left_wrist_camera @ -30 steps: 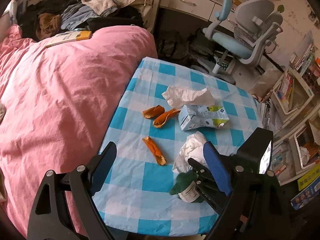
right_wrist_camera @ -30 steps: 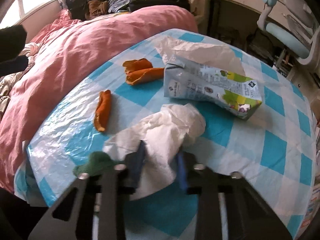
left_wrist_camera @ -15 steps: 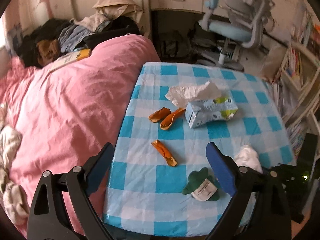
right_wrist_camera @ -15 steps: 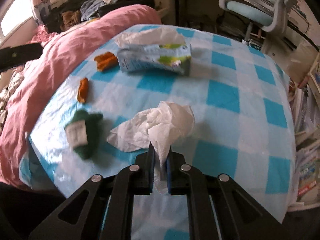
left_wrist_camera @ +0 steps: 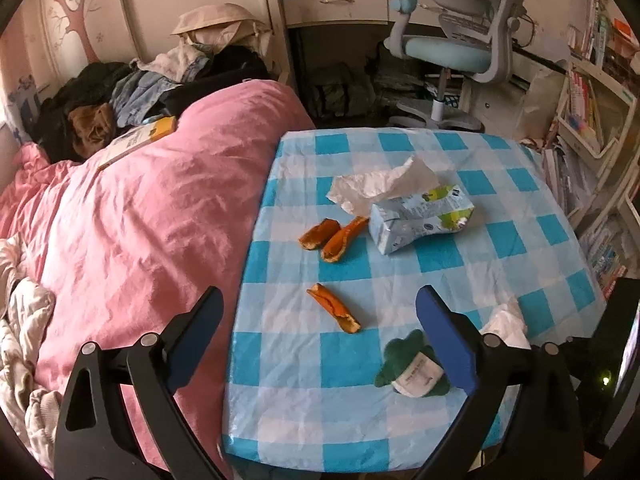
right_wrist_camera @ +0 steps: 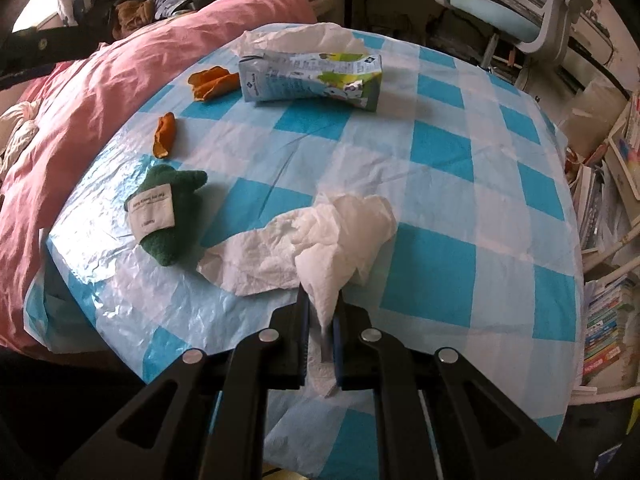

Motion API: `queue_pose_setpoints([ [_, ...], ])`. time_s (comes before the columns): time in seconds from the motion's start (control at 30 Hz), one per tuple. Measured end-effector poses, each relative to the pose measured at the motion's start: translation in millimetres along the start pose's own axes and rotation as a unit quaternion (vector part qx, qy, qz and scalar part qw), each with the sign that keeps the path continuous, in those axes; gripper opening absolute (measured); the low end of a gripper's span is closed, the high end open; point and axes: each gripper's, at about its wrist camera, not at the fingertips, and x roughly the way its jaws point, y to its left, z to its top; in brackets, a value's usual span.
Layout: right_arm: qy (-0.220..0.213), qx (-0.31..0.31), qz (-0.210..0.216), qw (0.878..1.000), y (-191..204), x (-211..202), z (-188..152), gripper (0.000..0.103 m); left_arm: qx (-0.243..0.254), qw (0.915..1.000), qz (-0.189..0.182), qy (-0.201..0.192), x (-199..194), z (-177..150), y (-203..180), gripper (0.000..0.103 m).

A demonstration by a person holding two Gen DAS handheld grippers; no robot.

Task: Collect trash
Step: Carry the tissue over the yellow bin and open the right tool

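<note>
**Tissue Pinched, Most of the Litter Still on the Table**

The right gripper (right_wrist_camera: 322, 320) has its fingers pressed together on a crumpled white tissue (right_wrist_camera: 320, 236) near the front edge of the blue-checked table (left_wrist_camera: 520, 216), the wad fanning away from the jaws toward the table's middle, its pinched tail running back between the fingers. The left gripper (left_wrist_camera: 320, 336) hangs over the front left corner with its jaws opening wide and nothing between them. By the look of it the clean-up is at an early stage: only this one tissue is in hand, and no bin shows in either view. Left on the cloth are a squashed drink carton (left_wrist_camera: 420, 216) lying on its side toward the far edge, long axis roughly along that edge, with a second tissue (left_wrist_camera: 380, 186) just behind it; two orange peels (left_wrist_camera: 332, 234) side by side beside the carton's left end; a third peel (left_wrist_camera: 334, 308) nearer the front, slanting toward the front edge; and a green felt piece (right_wrist_camera: 168, 212) with a white label near the front left corner
</note>
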Motion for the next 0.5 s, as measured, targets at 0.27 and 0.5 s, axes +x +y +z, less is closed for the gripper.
queue_pose_setpoints([
  [0.27, -0.007, 0.000, -0.006, 1.000, 3.6, -2.2, -4.0, 0.010, 0.014, 0.9997, 0.018, -0.002, 0.6, 1.8, 0.4, 0.094],
  [0.5, -0.006, -0.004, -0.014, 1.000, 6.2, -3.0, -3.7, 0.010, 0.018, 0.9997, 0.018, -0.003, -0.5, 1.7, 1.3, 0.095],
])
